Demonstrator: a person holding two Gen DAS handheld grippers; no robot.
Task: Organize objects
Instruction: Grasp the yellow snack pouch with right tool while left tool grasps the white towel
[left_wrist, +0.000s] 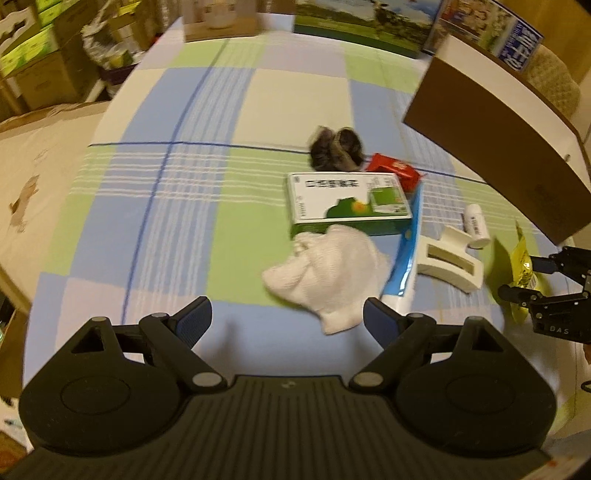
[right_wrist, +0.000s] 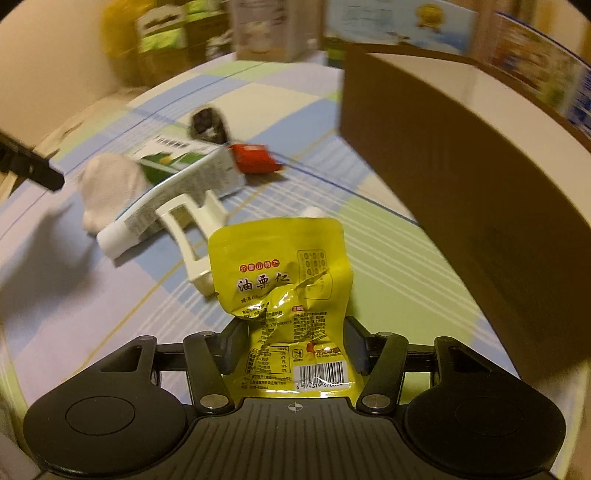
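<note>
A yellow snack pouch (right_wrist: 284, 273) stands crumpled between the fingers of my right gripper (right_wrist: 295, 328), which is shut on its lower half. The left wrist view shows this pouch (left_wrist: 519, 258) at the far right edge, in the right gripper (left_wrist: 532, 295). My left gripper (left_wrist: 286, 314) hangs open over the checked tablecloth (left_wrist: 166, 221), with nothing between its fingers. A crumpled white cloth (left_wrist: 328, 273) lies just ahead of it. Behind the cloth are a green and white box (left_wrist: 347, 203), a red packet (left_wrist: 395, 170) and a dark furry item (left_wrist: 336, 147).
A big open cardboard box (right_wrist: 461, 166) stands at the right on the table. A toothpaste tube (left_wrist: 406, 251), a white claw clip (left_wrist: 450, 262) and a small white bottle (left_wrist: 476, 225) lie between the cloth and the pouch. Cartons line the table's far edge.
</note>
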